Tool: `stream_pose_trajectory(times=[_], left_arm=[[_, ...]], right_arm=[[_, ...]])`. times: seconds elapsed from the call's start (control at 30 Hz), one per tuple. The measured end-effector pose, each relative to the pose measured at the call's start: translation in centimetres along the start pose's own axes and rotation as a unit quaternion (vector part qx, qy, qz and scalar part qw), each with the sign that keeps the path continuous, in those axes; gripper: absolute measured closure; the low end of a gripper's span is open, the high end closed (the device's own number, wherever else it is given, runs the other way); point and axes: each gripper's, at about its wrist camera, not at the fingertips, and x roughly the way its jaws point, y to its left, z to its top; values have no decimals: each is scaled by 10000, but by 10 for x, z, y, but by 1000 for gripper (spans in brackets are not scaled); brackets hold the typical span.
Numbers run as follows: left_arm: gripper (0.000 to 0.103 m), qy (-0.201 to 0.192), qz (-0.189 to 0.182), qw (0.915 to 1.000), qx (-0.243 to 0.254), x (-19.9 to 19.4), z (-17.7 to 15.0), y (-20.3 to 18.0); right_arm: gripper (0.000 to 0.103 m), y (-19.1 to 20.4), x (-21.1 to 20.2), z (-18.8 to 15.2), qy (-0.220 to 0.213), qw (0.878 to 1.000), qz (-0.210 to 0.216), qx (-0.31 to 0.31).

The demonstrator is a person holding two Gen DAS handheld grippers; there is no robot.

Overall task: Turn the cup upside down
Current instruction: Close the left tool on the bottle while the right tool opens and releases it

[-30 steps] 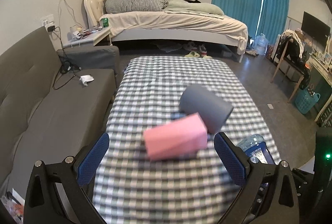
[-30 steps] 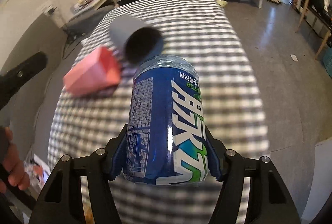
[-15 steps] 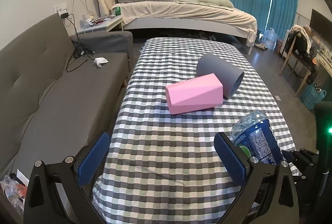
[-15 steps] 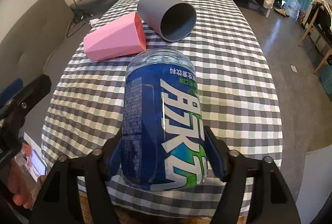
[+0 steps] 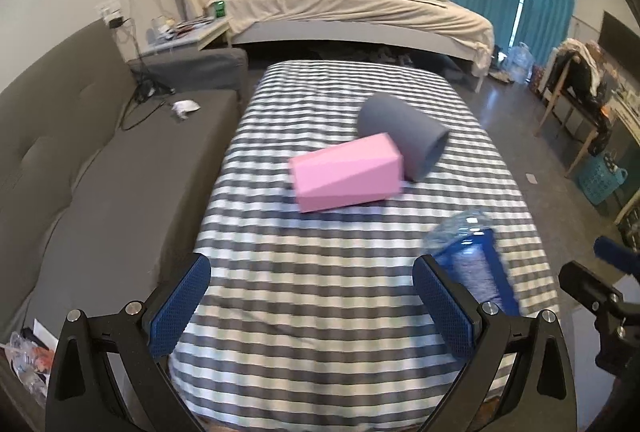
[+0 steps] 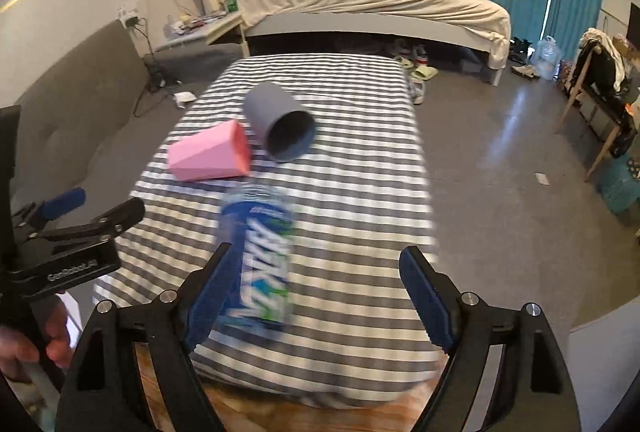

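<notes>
A pink angular cup (image 5: 346, 178) lies on its side mid-table, its mouth (image 6: 240, 148) turned right. Against it lies a grey round cup (image 5: 404, 136), its dark mouth (image 6: 290, 136) facing the front right. A blue-labelled plastic bottle (image 6: 258, 256) stands blurred near the table's front edge. My right gripper (image 6: 316, 296) is open behind it, the left fingertip (image 6: 208, 296) close beside the bottle. My left gripper (image 5: 312, 308) is open over the front of the checked table (image 5: 320, 272), holding nothing. The bottle (image 5: 472, 260) shows just beyond its right fingertip.
A grey sofa (image 5: 80, 172) runs along the table's left side. A bed (image 5: 340, 12) stands behind, a chair (image 5: 576, 80) and a blue basket (image 5: 600, 180) to the right. A hand (image 6: 24, 348) holds the left gripper's handle.
My right gripper has opened and let go of the bottle, then drawn back from it. The bottle now stands on the table. Both cups lie as before.
</notes>
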Motion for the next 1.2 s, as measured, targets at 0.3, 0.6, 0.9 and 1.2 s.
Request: stream_pose_trajectory(times=[0.3,0.6,0.9,1.2], left_arm=[[0,476,-442,9973,339,19,17,-66],[0,897,-526,9945,95,52,29,-83],[1,1388,-704,9876,203,74,23,-93],[22,1537,-1108,9819,13,73,22,-87]], right_arm=[[20,-46,3,-3,-95,9997,-145,172],[20,-72,26,0,51,9985,-41,538],[20,-74,37,0,125,9976,-41,680],[20,-70,38,1,158,9975,-101,677]])
